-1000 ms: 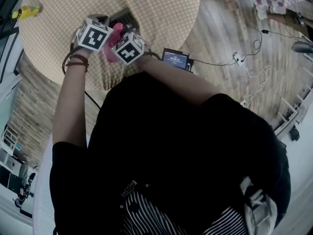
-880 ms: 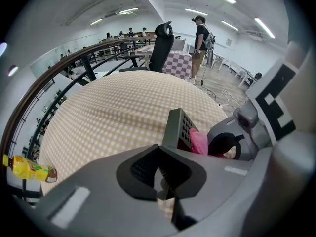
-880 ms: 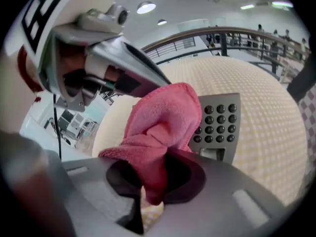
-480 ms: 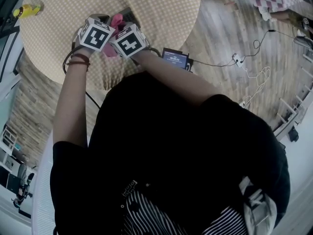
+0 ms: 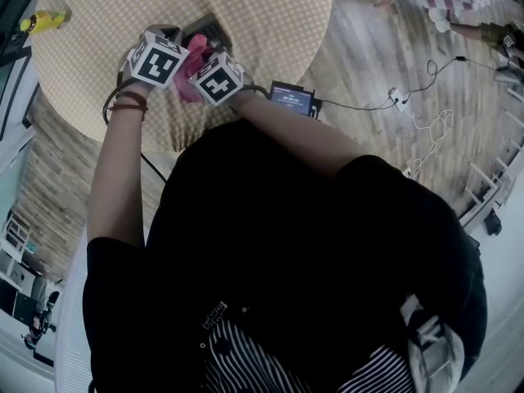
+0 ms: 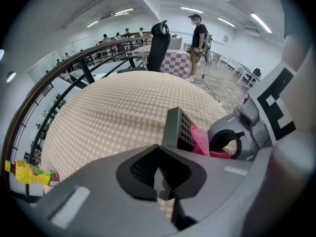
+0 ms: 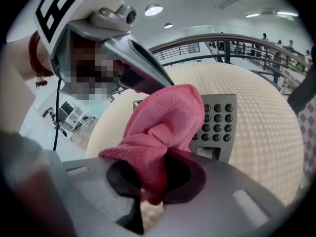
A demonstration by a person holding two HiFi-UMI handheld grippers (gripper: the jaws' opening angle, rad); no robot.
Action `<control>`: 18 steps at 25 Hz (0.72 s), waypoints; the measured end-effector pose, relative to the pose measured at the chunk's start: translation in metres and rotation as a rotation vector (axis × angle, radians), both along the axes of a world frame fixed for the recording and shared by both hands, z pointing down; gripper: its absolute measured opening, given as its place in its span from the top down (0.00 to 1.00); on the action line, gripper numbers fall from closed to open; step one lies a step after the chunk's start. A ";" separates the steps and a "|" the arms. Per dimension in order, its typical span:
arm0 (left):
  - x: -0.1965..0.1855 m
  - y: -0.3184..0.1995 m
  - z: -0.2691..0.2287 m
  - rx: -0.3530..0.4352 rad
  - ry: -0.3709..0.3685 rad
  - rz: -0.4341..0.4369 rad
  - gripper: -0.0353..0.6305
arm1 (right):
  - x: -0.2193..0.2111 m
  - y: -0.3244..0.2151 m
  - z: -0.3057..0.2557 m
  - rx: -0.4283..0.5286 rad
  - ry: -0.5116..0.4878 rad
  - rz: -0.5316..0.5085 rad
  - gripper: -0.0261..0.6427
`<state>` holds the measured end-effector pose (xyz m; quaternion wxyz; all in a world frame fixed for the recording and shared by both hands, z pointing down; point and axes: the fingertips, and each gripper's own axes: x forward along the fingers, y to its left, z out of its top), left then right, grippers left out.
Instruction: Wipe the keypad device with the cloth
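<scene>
The grey keypad device [image 6: 180, 129] stands tilted up from the round checked table [image 5: 270, 15], its lower edge between the jaws of my left gripper [image 6: 160, 175]. Its dark buttons [image 7: 217, 124] face the right gripper view. My right gripper [image 7: 148, 194] is shut on a bunched pink cloth [image 7: 165, 125] that presses against the left part of the keypad face. In the head view both marker cubes sit side by side near the table's front edge, left gripper [image 5: 178, 38] and right gripper [image 5: 201, 58], with the cloth [image 5: 190, 87] showing between them and the keypad device [image 5: 211, 29] just beyond.
A yellow bottle [image 5: 41, 20] lies at the table's far left edge. A small lit screen [image 5: 293, 98] sits by my right forearm. Cables and a power strip [image 5: 409, 105] trail over the wooden floor. A person [image 6: 199, 36] and an office chair [image 6: 158, 43] stand beyond the table.
My right gripper pushed the cloth away along the keypad half a second ago, then drew it back toward me. The left gripper and the device stayed in place.
</scene>
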<state>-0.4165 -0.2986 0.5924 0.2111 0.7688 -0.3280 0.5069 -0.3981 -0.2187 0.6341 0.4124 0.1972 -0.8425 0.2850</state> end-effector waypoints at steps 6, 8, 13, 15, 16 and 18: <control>0.000 0.000 0.000 0.029 -0.048 0.043 0.95 | -0.005 -0.015 -0.017 0.021 -0.021 0.043 0.86; 0.003 0.001 0.000 0.036 -0.054 0.050 0.95 | -0.007 -0.026 -0.030 0.084 -0.060 0.050 0.86; 0.002 0.005 -0.001 0.027 -0.028 0.037 0.95 | -0.008 -0.030 -0.037 0.114 -0.076 0.048 0.86; 0.003 0.004 0.000 0.030 -0.031 0.041 0.95 | -0.007 -0.029 -0.034 0.106 -0.079 0.056 0.86; 0.002 0.003 0.000 0.032 -0.036 0.044 0.95 | -0.007 -0.029 -0.032 0.099 -0.084 0.062 0.86; 0.001 0.002 0.002 0.034 -0.041 0.045 0.95 | -0.006 -0.027 -0.028 0.088 -0.092 0.063 0.86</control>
